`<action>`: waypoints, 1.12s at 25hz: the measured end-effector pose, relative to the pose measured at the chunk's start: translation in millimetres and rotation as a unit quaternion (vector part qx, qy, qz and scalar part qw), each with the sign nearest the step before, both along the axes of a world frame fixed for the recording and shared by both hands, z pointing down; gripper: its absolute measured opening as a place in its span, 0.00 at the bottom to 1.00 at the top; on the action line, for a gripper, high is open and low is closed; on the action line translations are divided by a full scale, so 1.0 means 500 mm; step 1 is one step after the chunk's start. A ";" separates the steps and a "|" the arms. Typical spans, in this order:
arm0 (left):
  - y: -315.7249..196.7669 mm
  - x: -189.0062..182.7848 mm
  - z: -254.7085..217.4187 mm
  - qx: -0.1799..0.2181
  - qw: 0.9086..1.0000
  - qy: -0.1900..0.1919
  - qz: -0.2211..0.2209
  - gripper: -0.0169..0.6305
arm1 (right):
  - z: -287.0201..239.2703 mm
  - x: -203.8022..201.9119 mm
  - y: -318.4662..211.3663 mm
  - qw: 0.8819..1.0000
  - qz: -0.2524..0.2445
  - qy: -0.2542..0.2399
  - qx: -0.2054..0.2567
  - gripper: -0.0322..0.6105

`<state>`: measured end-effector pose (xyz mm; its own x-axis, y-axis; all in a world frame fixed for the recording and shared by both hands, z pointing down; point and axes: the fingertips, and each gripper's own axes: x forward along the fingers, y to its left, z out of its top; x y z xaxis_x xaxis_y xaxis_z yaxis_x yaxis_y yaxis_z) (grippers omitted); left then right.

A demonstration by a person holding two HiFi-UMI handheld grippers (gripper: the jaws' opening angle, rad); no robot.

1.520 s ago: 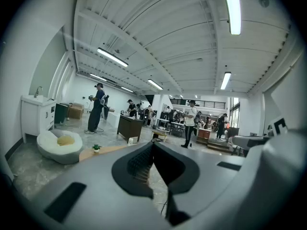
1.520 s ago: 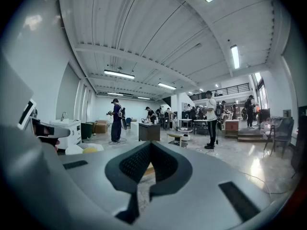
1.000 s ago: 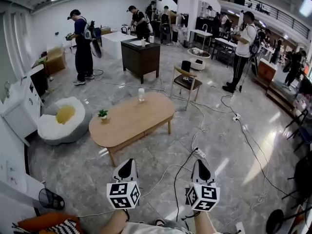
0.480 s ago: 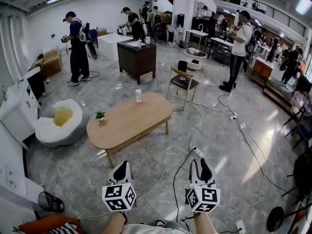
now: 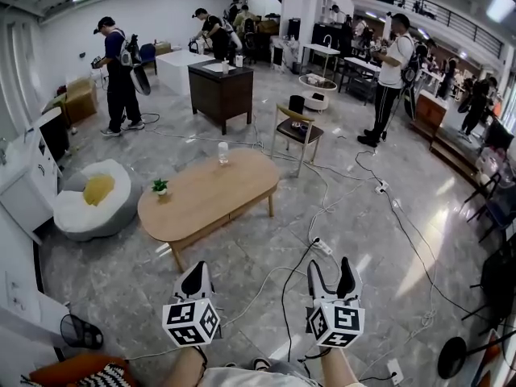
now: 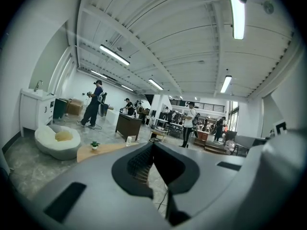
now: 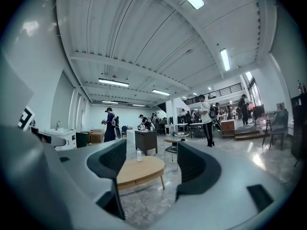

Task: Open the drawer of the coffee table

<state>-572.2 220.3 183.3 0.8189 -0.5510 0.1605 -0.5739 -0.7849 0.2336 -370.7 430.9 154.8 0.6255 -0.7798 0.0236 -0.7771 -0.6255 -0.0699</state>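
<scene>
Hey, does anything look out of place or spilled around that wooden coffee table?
Nothing spilled or tipped: the coffee table stands level, its small plant and clear bottle upright. The one untidy thing is the loose cables and a power strip snaking across the floor in front of it, a likely trip hazard.

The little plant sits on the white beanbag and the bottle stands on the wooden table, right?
Not quite: the little plant sits on the wooden table too, not on the white beanbag, as the head view shows. The bottle does stand on that table.
</scene>
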 end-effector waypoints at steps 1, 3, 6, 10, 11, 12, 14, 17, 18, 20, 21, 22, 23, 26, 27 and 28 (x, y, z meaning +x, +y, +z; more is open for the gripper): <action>0.001 0.001 0.001 0.000 1.000 0.001 0.001 0.01 | 0.001 0.001 0.002 1.000 0.002 0.001 0.000 0.59; 0.004 0.002 0.002 0.001 1.000 0.000 0.001 0.01 | 0.002 0.002 0.005 1.000 0.003 0.002 0.000 0.64; 0.008 0.002 0.003 0.000 1.000 0.001 0.000 0.01 | 0.003 0.003 0.010 1.000 0.001 0.002 0.001 0.74; 0.012 0.002 0.006 0.001 1.000 -0.001 -0.005 0.01 | 0.009 0.012 0.016 1.000 -0.005 -0.002 0.001 0.83; 0.012 0.003 0.007 0.001 1.000 -0.003 -0.007 0.01 | 0.011 0.017 0.018 1.000 -0.006 -0.004 0.002 0.84; 0.012 0.003 0.008 0.001 1.000 -0.005 -0.009 0.01 | 0.013 0.023 0.019 1.000 -0.007 -0.006 0.003 0.85; 0.011 0.004 0.008 0.001 1.000 -0.009 -0.014 0.01 | 0.013 0.035 0.022 1.000 -0.009 -0.010 0.005 0.86; 0.008 0.015 0.007 0.002 1.000 -0.016 -0.019 0.01 | 0.014 0.061 0.021 1.000 -0.007 -0.016 0.007 0.87; 0.007 0.023 0.008 0.002 1.000 -0.019 -0.020 0.01 | 0.018 0.073 0.021 1.000 -0.007 -0.019 0.007 0.87; 0.009 0.044 0.010 0.003 0.999 -0.025 -0.021 0.01 | 0.026 0.098 0.021 1.000 -0.009 -0.027 0.006 0.86; 0.011 0.057 0.010 0.005 0.999 -0.028 -0.020 0.01 | 0.031 0.111 0.021 0.999 -0.010 -0.030 0.006 0.86; 0.014 0.069 0.009 0.008 0.999 -0.031 -0.019 0.01 | 0.035 0.124 0.023 0.999 -0.011 -0.032 0.005 0.86; 0.017 0.082 0.008 0.012 0.999 -0.034 -0.018 0.01 | 0.039 0.135 0.023 0.999 -0.012 -0.034 0.005 0.86; 0.021 0.115 0.001 0.022 0.999 -0.037 -0.014 0.01 | 0.051 0.165 0.016 0.999 -0.017 -0.042 0.004 0.86; 0.021 0.124 -0.001 0.024 0.999 -0.037 -0.013 0.01 | 0.053 0.173 0.012 0.999 -0.019 -0.044 0.005 0.86; 0.020 0.133 -0.002 0.024 0.999 -0.037 -0.013 0.01 | 0.054 0.180 0.009 0.999 -0.020 -0.045 0.005 0.86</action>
<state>-505.9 230.5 182.5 0.7918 -0.5797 0.1925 -0.6077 -0.7794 0.1522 -280.5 435.2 182.0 0.5894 -0.8048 0.0697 -0.7919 -0.5927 -0.1471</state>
